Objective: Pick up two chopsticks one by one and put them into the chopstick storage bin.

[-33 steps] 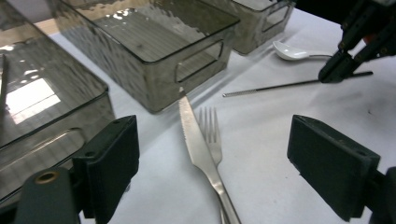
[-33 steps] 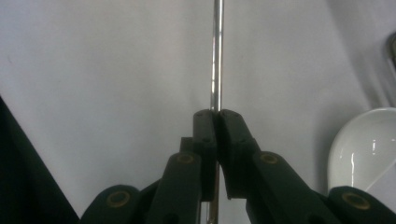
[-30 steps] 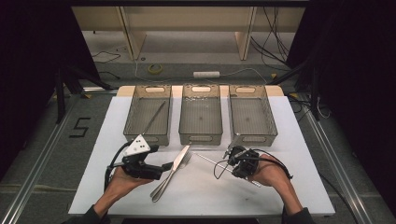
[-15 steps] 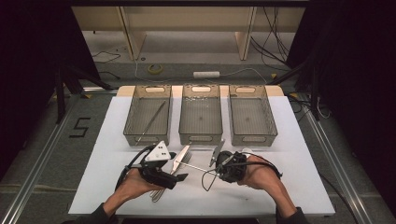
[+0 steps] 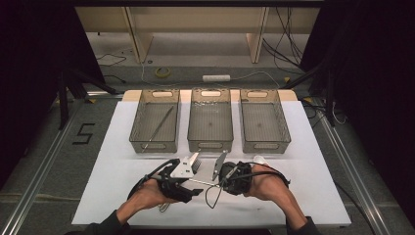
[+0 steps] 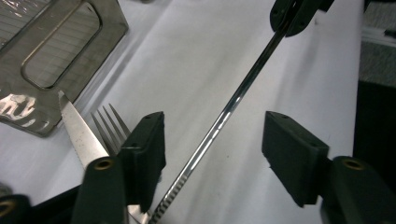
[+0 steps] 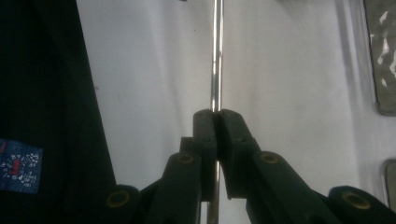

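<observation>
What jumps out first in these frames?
The thin metal rod spans between the two grippers near the front of the white table: the right gripper is clamped on it, while the left gripper straddles it with jaws that have just been closing and do not yet touch it. Behind them stand three wire baskets in a row; the left basket holds another long rod. A knife and fork lie by the left gripper.
</observation>
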A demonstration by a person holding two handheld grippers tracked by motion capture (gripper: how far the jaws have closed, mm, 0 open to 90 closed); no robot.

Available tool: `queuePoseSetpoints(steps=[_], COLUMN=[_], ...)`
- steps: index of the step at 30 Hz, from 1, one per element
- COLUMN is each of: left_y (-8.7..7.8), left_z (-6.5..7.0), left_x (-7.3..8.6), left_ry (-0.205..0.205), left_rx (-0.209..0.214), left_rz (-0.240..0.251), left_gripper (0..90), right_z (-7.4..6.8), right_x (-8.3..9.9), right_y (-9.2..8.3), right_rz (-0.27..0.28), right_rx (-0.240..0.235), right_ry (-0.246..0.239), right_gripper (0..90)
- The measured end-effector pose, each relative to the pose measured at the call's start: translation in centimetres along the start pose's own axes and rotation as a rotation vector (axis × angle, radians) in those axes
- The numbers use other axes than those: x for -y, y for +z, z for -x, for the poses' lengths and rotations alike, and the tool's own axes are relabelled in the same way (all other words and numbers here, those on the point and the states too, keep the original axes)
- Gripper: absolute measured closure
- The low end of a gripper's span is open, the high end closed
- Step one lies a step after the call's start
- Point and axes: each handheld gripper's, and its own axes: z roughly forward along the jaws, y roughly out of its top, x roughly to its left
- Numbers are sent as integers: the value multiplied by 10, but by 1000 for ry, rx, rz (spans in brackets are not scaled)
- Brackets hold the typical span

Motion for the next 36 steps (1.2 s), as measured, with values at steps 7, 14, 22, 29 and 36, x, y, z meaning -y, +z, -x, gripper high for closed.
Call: queuePoseSetpoints(steps=[7,14,22,29,36], left_y=[2,2,3,4,3], left_z=[2,3,5,8,12], left_x=[-1,-1,-3,-2,-2], left_ry=[27,52,84,114,142], left_rx=[26,44,60,91,169], left_rz=[-28,-37,-52,-71,-74], left_gripper=[515,615,706,762,853], right_z=[-3,-5,-7,-8,-7], right_x=[-4,-6,-7,-7,-3], right_y=[2,4,5,6,4], right_rz=[-6,-14,-13,-19,4], right_rx=[-3,-14,-18,-24,-20], right_ry=[-29,-49,-64,-94,-123], right_gripper=[860,860,860,858,806])
